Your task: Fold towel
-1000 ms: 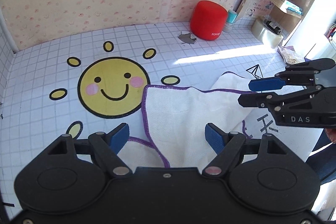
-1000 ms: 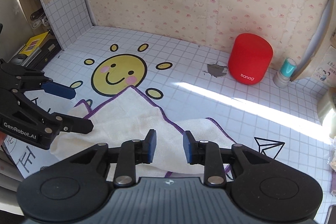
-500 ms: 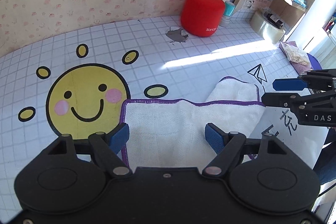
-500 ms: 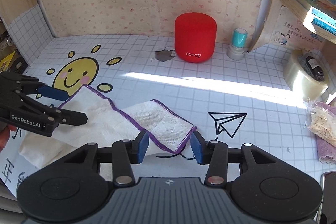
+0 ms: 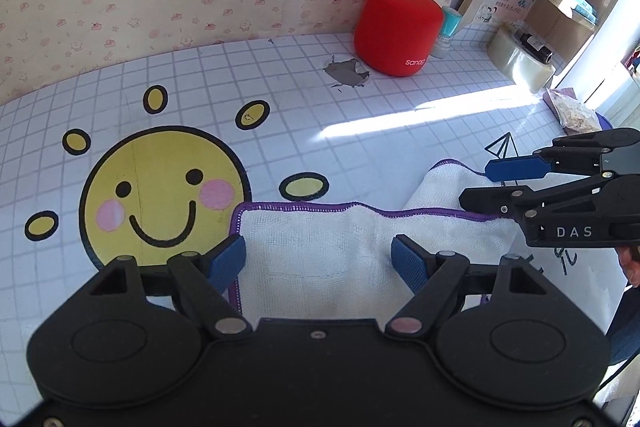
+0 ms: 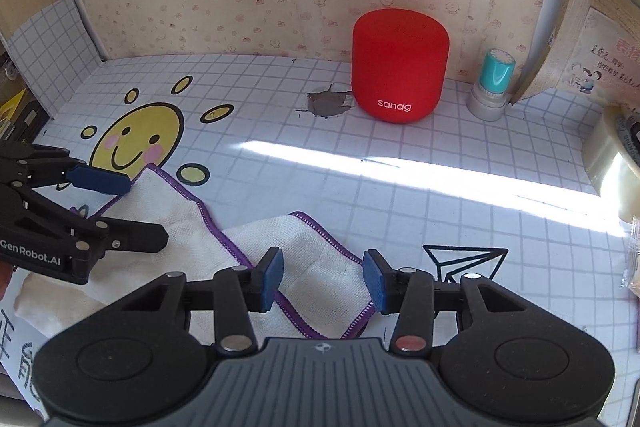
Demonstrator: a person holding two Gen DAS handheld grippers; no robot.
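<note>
A white towel with purple stitched edging (image 5: 320, 247) lies partly folded on the gridded table, near the front edge; it also shows in the right wrist view (image 6: 316, 259). My left gripper (image 5: 318, 257) is open and empty, its blue pads straddling the towel's left part just above the cloth. My right gripper (image 6: 323, 277) is open and empty over the towel's right corner. In the left wrist view the right gripper (image 5: 476, 185) sits at the towel's right end. In the right wrist view the left gripper (image 6: 144, 211) hovers over the towel's left end.
A red Sanag speaker (image 6: 400, 67) stands at the back wall beside a teal-capped stamp (image 6: 494, 83). A tape roll (image 6: 612, 155) and a snack bag (image 5: 576, 111) lie at the right. A smiling sun (image 5: 160, 195) and a paper-plane drawing (image 6: 464, 261) mark the table.
Both grippers have opened wider and let go of the towel. The towel went from lifted and draped to lying folded on the table. The right gripper swung right toward the towel's corner.
</note>
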